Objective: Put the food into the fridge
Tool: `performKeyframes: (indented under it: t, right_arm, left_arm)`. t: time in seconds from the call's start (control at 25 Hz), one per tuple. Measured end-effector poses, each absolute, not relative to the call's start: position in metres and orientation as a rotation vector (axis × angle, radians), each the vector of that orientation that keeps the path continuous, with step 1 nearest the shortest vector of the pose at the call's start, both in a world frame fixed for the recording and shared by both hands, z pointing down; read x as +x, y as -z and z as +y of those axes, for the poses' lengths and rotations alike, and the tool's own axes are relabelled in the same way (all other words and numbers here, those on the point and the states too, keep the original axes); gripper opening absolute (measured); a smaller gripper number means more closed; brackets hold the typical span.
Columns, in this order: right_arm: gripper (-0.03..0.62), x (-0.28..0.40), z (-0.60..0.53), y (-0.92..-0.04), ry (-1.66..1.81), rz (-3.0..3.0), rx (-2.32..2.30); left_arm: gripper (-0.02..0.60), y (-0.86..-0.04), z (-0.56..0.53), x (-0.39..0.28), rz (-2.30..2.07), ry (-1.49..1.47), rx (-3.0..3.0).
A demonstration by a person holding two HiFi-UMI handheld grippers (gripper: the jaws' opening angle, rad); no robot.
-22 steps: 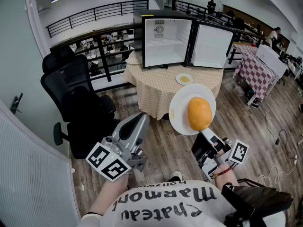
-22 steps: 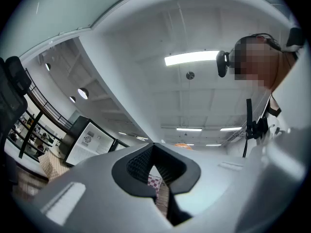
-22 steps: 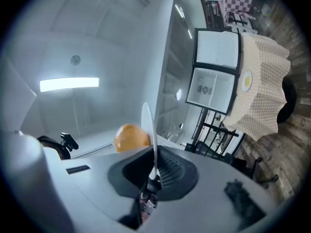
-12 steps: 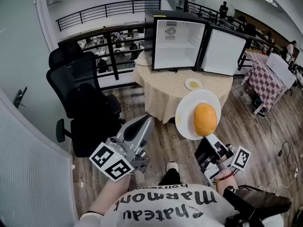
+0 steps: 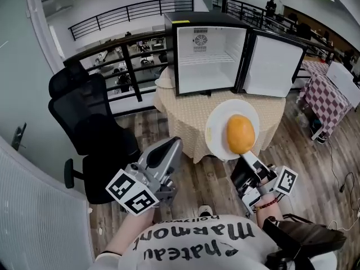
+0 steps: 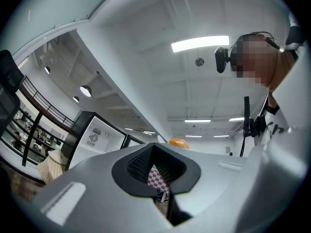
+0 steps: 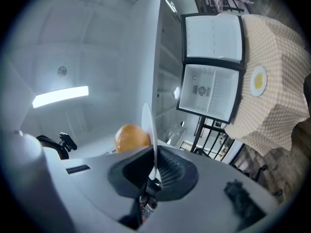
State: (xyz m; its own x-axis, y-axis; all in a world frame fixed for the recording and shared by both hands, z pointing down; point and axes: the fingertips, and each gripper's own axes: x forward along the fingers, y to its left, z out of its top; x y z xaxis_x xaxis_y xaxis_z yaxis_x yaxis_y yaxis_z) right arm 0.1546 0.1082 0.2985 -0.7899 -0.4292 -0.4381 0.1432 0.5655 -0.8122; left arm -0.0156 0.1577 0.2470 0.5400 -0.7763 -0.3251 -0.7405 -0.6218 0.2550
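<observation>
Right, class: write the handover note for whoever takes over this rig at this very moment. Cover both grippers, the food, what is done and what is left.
Left gripper: jaws together, holding nothing.
Right gripper: jaws shut on the rim of the white plate, which carries an orange fruit.
Fridge: stands on the table, door open, inside looks bare.
A small plate of yellow food sits on the table in front of the fridge.
Done: fruit plate is in the grip.
Left: set it inside the fridge, then probably the small plate too.
</observation>
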Motion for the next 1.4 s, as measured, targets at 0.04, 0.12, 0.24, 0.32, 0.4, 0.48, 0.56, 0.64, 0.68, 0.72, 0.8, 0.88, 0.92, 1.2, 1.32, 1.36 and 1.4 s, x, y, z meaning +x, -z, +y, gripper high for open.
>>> performKeyframes:
  t: [0.04,0.12,0.24,0.32,0.4,0.48,0.56,0.64,0.68,0.72,0.8,0.88,0.92,1.2,1.32,1.36,1.4]
  right_arm:
    - [0.021,0.156,0.092,-0.299,1.208,2.185,-0.228]
    - [0.021,0.158,0.060,-0.298,1.206,2.182,-0.223]
    - [0.021,0.164,0.016,-0.295,1.195,2.190,-0.224]
    - [0.023,0.171,-0.010,-0.295,1.192,2.192,-0.231]
    - [0.021,0.178,-0.032,-0.296,1.191,2.196,-0.236]
    - [0.021,0.185,-0.052,-0.297,1.186,2.205,-0.239]
    - [0.021,0.189,-0.069,-0.298,1.188,2.211,-0.234]
    - [0.021,0.190,-0.084,-0.301,1.188,2.221,-0.231]
    - [0.021,0.191,-0.093,-0.303,1.186,2.224,-0.236]
    - [0.022,0.191,-0.102,-0.305,1.190,2.220,-0.246]
    - [0.023,0.191,-0.119,-0.309,1.219,2.196,-0.266]
    - [0.023,0.188,-0.132,-0.313,1.249,2.175,-0.276]
    - [0.023,0.186,-0.137,-0.314,1.255,2.174,-0.281]
    - [0.023,0.170,-0.170,-0.323,1.269,2.176,-0.305]
    - [0.023,0.162,-0.187,-0.324,1.276,2.171,-0.334]
    - [0.023,0.159,-0.193,-0.323,1.277,2.168,-0.340]
    - [0.023,0.154,-0.199,-0.322,1.279,2.165,-0.342]
  left_arm:
    - [0.006,-0.246,0.142,-0.014,-1.326,0.626,2.682]
    - [0.006,-0.245,0.110,-0.013,-1.328,0.615,2.681]
    - [0.006,-0.244,0.064,-0.008,-1.324,0.605,2.679]
    - [0.006,-0.243,0.037,-0.003,-1.320,0.614,2.678]
    - [0.006,-0.242,0.013,0.003,-1.321,0.630,2.680]
    - [0.006,-0.242,-0.008,0.009,-1.327,0.639,2.685]
    - [0.006,-0.243,-0.025,0.014,-1.339,0.637,2.688]
    - [0.006,-0.245,-0.037,0.016,-1.350,0.635,2.694]
    - [0.006,-0.246,-0.041,0.017,-1.349,0.639,2.700]
    - [0.006,-0.247,-0.046,0.018,-1.343,0.646,2.706]
    - [0.005,-0.248,-0.052,0.016,-1.325,0.666,2.705]
    - [0.005,-0.250,-0.059,0.013,-1.319,0.671,2.693]
    - [0.005,-0.251,-0.063,0.011,-1.323,0.655,2.690]
    - [0.006,-0.267,-0.107,0.008,-1.303,0.533,2.702]
    - [0.005,-0.267,-0.129,0.002,-1.275,0.525,2.711]
    - [0.006,-0.266,-0.137,-0.002,-1.265,0.528,2.712]
    - [0.005,-0.264,-0.145,-0.006,-1.254,0.532,2.712]
